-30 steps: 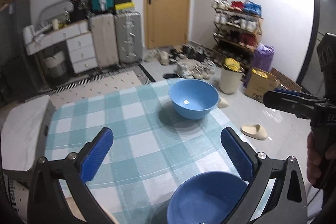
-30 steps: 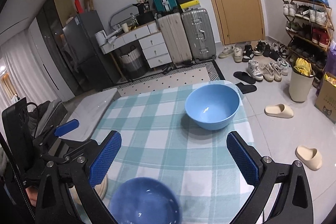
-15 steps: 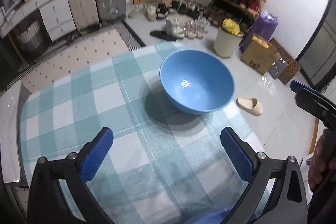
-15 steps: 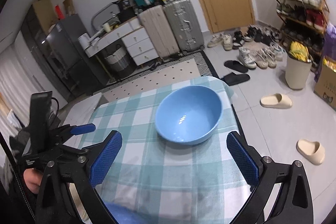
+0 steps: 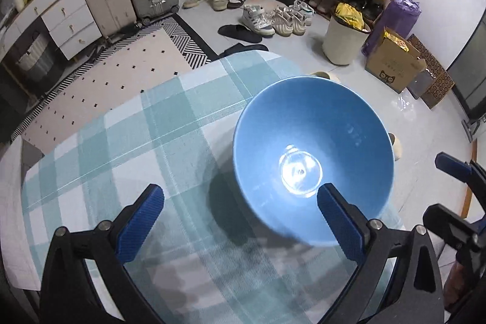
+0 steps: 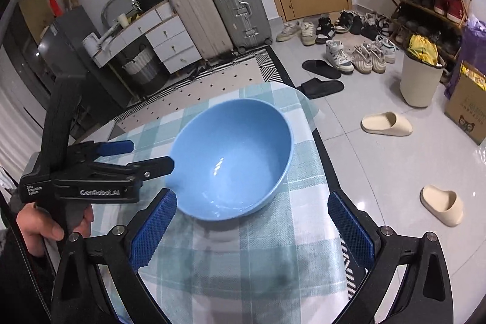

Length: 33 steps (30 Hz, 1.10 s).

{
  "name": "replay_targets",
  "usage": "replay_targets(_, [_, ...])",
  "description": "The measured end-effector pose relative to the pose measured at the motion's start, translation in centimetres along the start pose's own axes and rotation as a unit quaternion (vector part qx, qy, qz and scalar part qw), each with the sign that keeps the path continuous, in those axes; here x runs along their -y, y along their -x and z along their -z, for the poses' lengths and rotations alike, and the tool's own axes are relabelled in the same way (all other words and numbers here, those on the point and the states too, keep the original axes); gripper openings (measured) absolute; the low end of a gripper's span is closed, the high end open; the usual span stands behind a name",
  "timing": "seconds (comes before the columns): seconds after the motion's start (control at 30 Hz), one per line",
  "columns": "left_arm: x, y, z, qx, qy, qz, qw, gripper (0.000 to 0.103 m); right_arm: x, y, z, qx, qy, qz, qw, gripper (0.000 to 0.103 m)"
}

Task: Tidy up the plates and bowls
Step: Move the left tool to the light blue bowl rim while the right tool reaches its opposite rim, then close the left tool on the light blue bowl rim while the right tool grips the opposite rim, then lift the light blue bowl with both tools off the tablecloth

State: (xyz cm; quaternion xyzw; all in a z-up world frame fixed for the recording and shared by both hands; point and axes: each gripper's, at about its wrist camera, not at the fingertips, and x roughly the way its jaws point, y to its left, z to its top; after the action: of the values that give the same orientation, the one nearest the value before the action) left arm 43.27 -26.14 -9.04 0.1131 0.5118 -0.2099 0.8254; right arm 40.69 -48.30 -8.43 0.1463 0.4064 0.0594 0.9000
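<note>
A large light blue bowl (image 5: 313, 154) stands upright near the far right corner of the table with the teal checked cloth (image 5: 145, 141); it also shows in the right wrist view (image 6: 234, 157). My left gripper (image 5: 240, 220) is open, its right finger over the bowl's near left rim. In the right wrist view the left gripper (image 6: 148, 157) has its jaws either side of the bowl's left rim. My right gripper (image 6: 252, 223) is open and empty, just short of the bowl's near side. The smaller dark blue bowl is out of view.
The table edge (image 6: 316, 141) runs close to the right of the bowl. Beyond it lie slippers (image 6: 385, 123), a white bin (image 6: 420, 81), a cardboard box (image 5: 395, 66), several shoes, suitcases (image 6: 237, 8) and a patterned rug (image 5: 121, 75).
Both grippers moved forward to the large bowl. The left gripper now straddles its left rim. The smaller dark blue bowl dropped out of both views.
</note>
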Motion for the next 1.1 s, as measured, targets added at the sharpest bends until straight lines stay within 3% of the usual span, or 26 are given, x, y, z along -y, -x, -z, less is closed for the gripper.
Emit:
replay_targets(0.1, [-0.2,-1.5,-0.8,-0.012,0.004,0.010,0.9999,0.099,0.3,-1.1,-0.3,-0.005,-0.003,0.006,1.000,0.102])
replay_targets(0.2, [-0.5,-2.7,-1.3,-0.023,0.009,0.018,0.9995,0.086,0.1,-2.0,-0.4,-0.003,0.008,0.014,1.000,0.102])
replay_targets(0.3, [-0.1,-3.6,-1.4,-0.032,0.000,0.021,0.9993,0.081,0.1,-2.8,-0.5,0.002,0.011,0.020,1.000,0.102])
replay_targets(0.4, [0.0,-4.4,-1.3,-0.049,0.001,0.034,0.9982,0.052,0.6,-3.5,-0.6,0.004,-0.002,0.023,1.000,0.102])
replay_targets(0.47, [0.0,-4.8,-1.3,-0.056,0.006,0.041,0.9975,0.044,0.9,-3.8,-0.6,0.002,-0.012,0.022,1.000,0.102])
replay_targets(0.53, [-0.2,-4.9,-1.3,-0.056,0.010,0.042,0.9975,0.021,1.0,-4.4,-0.7,-0.003,-0.017,0.021,1.000,0.102])
replay_targets(0.7, [-0.3,-4.6,-1.3,-0.049,0.003,0.037,0.9981,0.014,1.1,-4.6,-1.3,-0.002,-0.040,0.026,0.999,0.088])
replay_targets(0.83, [-0.7,-4.7,-1.1,-0.054,0.008,0.035,0.9979,0.010,1.6,-5.7,-1.8,-0.026,-0.064,0.020,0.997,0.079])
replay_targets(0.9, [-0.7,-4.6,-0.9,-0.058,0.006,0.035,0.9977,0.010,2.4,-6.4,-2.1,-0.040,-0.085,0.013,0.996,0.072])
replay_targets(0.97, [-0.4,-4.5,-0.8,-0.061,-0.007,0.018,0.9980,0.010,3.3,-7.0,-2.3,-0.054,-0.102,0.021,0.993,0.055])
replay_targets(1.0, [-0.2,-4.5,-0.7,-0.061,-0.013,0.010,0.9980,0.010,3.5,-7.3,-2.4,-0.061,-0.104,0.027,0.992,0.052])
replay_targets(1.1, [-0.3,-4.4,-0.4,-0.062,-0.017,0.007,0.9979,0.010,4.1,-7.6,-2.5,-0.073,-0.106,0.014,0.992,0.048])
